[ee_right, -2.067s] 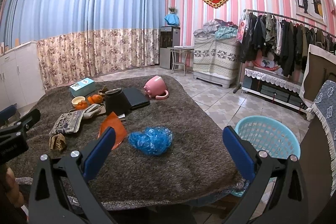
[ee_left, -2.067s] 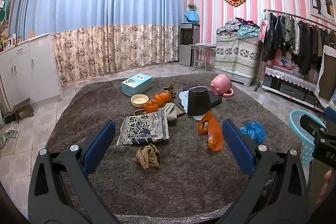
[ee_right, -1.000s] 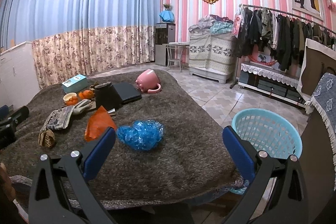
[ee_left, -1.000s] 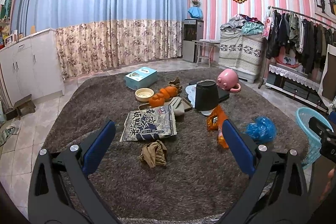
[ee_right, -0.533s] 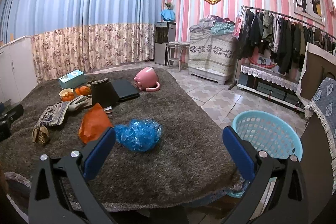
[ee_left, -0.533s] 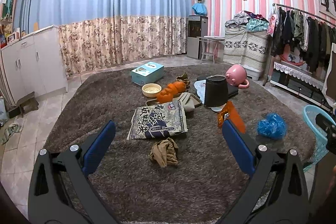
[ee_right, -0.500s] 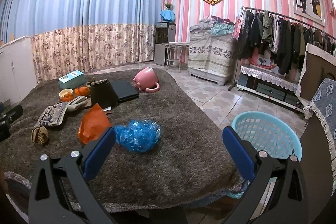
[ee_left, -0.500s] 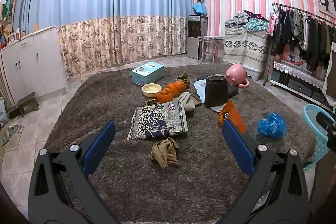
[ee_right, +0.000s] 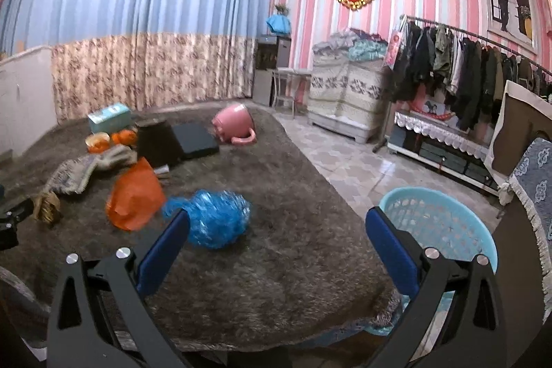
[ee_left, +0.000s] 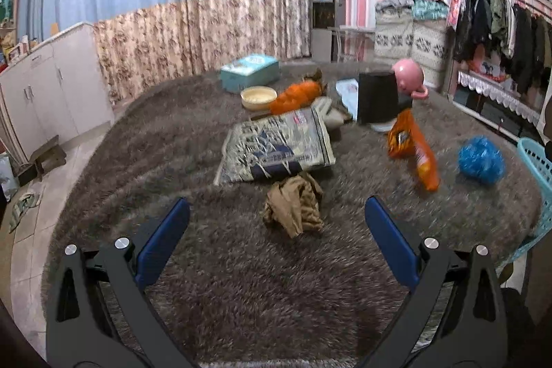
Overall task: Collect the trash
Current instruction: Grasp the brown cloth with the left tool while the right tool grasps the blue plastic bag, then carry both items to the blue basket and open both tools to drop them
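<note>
- Brown shag covers the table (ee_left: 241, 281), and the trash lies loose across it: a crumpled tan wad (ee_left: 295, 207) nearest your left gripper (ee_left: 276, 240), an orange snack bag (ee_left: 414, 149) further right, and a blue plastic ball (ee_right: 210, 218) just ahead of your right gripper (ee_right: 276, 240).
- Both of your grippers hang with jaws spread wide and nothing between them, which suits an approach; neither touches any litter yet.
- The light blue basket (ee_right: 438, 223) stands off the table's right edge, below the top, so I judge it is there for you to drop pieces into.
- Compared with two seconds ago, your left view has closed in: the tan wad now sits between the blue pads.
- Your right view has swung so the blue ball lies by the left pad.
</note>
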A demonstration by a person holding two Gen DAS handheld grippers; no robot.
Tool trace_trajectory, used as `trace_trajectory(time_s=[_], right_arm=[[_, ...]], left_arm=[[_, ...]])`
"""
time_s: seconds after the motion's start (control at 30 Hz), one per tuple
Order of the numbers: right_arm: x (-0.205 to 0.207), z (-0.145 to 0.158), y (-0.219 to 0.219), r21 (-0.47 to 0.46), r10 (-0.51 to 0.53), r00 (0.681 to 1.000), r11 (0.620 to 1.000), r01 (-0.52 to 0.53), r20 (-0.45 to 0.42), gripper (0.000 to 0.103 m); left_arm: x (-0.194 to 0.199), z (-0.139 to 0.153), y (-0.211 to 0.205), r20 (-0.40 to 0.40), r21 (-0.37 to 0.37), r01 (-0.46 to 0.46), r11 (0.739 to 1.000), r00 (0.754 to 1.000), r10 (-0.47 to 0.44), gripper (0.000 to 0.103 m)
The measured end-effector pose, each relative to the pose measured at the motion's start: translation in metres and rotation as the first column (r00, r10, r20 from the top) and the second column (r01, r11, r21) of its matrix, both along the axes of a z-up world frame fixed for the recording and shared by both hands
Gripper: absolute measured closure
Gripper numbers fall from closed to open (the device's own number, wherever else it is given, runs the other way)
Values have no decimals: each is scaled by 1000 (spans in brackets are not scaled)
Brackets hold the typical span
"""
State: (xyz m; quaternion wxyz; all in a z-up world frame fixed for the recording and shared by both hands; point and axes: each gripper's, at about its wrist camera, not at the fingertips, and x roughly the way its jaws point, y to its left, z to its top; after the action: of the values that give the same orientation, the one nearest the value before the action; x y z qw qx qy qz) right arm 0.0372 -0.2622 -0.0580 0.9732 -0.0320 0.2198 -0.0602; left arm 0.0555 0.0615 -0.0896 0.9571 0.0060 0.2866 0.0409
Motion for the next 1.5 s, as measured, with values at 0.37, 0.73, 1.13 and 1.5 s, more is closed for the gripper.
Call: trace_trajectory(time_s=[0.37,0.73,1.13,1.5], right_arm=[[37,-15,3,56,45,994,998,-39,-96,4],[84,-36,27,43,91,980,995,-85,-178,4],[100,-57,23,166,224,942,968,-186,-248,58],[67,-7,-8,156,158,981,978,-139,-117,69]], left_arm=[[51,-24,13,-86,-27,-64,998,994,61,7],[56,-29,-6,-125,-28,94,995,987,-96,61],[45,-10,-8,-68,-18,95,995,993,-96,62],[36,38,-13,27,-30,93,995,995,-92,62]])
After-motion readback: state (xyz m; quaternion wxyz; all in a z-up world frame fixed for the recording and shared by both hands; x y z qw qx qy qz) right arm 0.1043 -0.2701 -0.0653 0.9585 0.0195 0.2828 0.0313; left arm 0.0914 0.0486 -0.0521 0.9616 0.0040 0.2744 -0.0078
